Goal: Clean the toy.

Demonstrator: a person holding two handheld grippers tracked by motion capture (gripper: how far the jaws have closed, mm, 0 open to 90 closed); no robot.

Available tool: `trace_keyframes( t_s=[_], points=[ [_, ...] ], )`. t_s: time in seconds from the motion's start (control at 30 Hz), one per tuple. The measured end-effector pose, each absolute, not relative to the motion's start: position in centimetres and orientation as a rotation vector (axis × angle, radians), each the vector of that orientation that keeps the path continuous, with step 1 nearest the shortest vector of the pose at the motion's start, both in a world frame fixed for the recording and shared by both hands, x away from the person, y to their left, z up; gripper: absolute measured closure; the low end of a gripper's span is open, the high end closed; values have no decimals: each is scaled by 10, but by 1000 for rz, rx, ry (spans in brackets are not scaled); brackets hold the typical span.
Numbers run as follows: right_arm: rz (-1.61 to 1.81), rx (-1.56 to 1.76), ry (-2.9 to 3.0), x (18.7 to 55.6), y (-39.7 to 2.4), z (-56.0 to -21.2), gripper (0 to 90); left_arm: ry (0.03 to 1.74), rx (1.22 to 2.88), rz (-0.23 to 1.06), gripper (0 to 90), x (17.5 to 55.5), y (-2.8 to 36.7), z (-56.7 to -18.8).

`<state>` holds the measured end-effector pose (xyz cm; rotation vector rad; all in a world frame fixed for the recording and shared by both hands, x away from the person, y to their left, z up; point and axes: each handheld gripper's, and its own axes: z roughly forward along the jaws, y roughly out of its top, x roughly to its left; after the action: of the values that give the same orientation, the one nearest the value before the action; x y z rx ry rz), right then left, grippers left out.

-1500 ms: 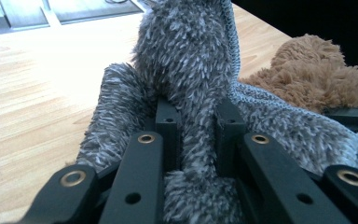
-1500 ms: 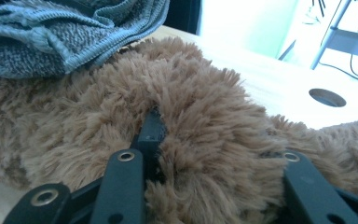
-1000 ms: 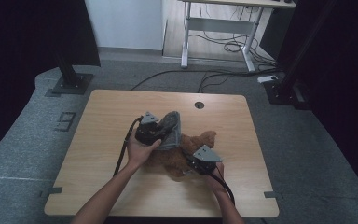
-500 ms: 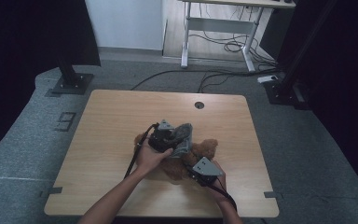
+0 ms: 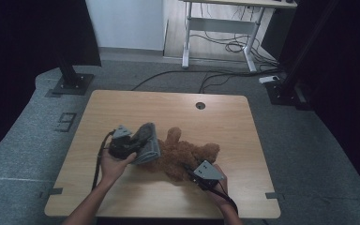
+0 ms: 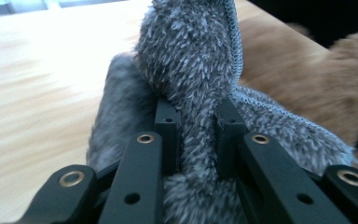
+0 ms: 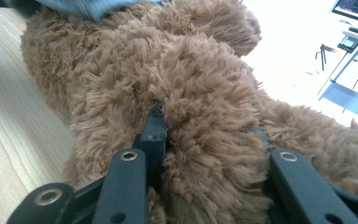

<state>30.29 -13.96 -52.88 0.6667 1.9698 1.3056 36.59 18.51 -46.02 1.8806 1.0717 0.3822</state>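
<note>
The brown teddy bear [image 5: 183,157] lies on its side on the near half of the wooden worktop [image 5: 168,108], a little right of the middle. A grey fleecy cloth [image 5: 146,142] rests against the bear's left end, touching the brown fur. My left tool [image 6: 198,123] pinches a bunched fold of that grey cloth: in the left gripper view the fleece is squeezed between both black jaws, with the bear's fur [image 6: 307,79] just beyond it to the right. In the high view this left tool [image 5: 132,146] sits left of the bear, my hand [image 5: 113,165] under it. My right tool [image 7: 205,133] is clamped on the bear's plush body, both jaws sunk into the fur. In the high view it [image 5: 192,172] is at the bear's near right side, the grey plate [image 5: 207,170] on top of it.
</note>
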Motion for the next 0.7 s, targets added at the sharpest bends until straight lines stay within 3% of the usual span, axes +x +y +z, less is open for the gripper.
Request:
trace_keyframes(
  t_s=[0.13,0.23,0.47,0.7],
  points=[
    [1315,672,1965,302,-140,-530,628,1130,1838,331,758,366,206,-463],
    [1321,677,1963,303,-141,-530,627,1060,1828,322,759,360,190,-449],
    [1340,682,1965,304,-142,-530,624,838,1926,260,757,363,88,-420],
    [1356,687,1969,304,-144,-530,623,796,2067,208,754,382,0,-431]
  ],
)
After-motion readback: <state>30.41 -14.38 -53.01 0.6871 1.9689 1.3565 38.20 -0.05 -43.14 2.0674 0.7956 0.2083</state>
